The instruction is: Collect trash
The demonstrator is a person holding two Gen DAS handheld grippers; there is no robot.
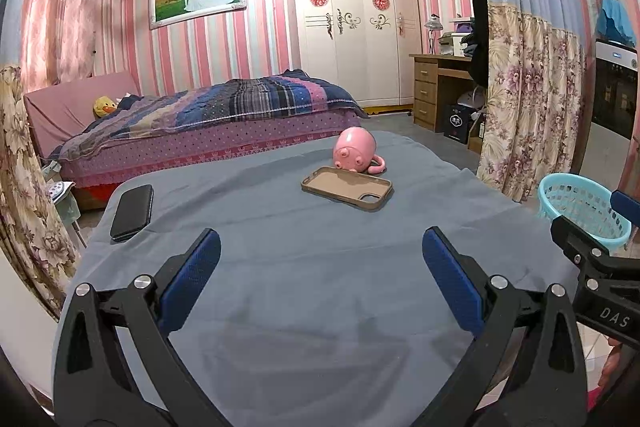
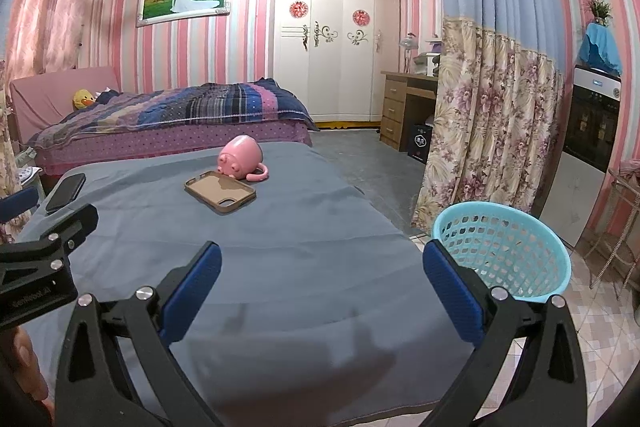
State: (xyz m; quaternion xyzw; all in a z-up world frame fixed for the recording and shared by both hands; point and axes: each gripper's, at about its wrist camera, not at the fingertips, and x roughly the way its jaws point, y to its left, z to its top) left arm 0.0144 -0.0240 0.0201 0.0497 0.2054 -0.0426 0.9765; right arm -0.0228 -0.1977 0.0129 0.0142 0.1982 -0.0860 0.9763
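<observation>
No obvious trash on the table (image 1: 320,267). Only candidates ahead of the claws: tan phone case (image 1: 347,187), pink pig mug (image 1: 355,150) on its side just behind it, looks touching the case's far edge but can't confirm.

Case lies flat, well ahead of both claws. Long axis runs near-left to far-right across the left gripper (image 1: 320,275) line; from the right gripper (image 2: 322,279) it sits ahead and left. My read: left is the better lined up, but neither is close.

Both claws released, jaws spread wide, nothing between them, both low over the grey cloth.

Black phone (image 1: 132,213) far left of the left claw, near the table edge. Not trash, avoid.

Teal basket (image 2: 500,247) just right of the right claw, off the table edge and lower; likely the drop target.

Path to the case is clear cloth. Risk: a flat case is hard to pinch, and the mug could roll if nudged.
</observation>
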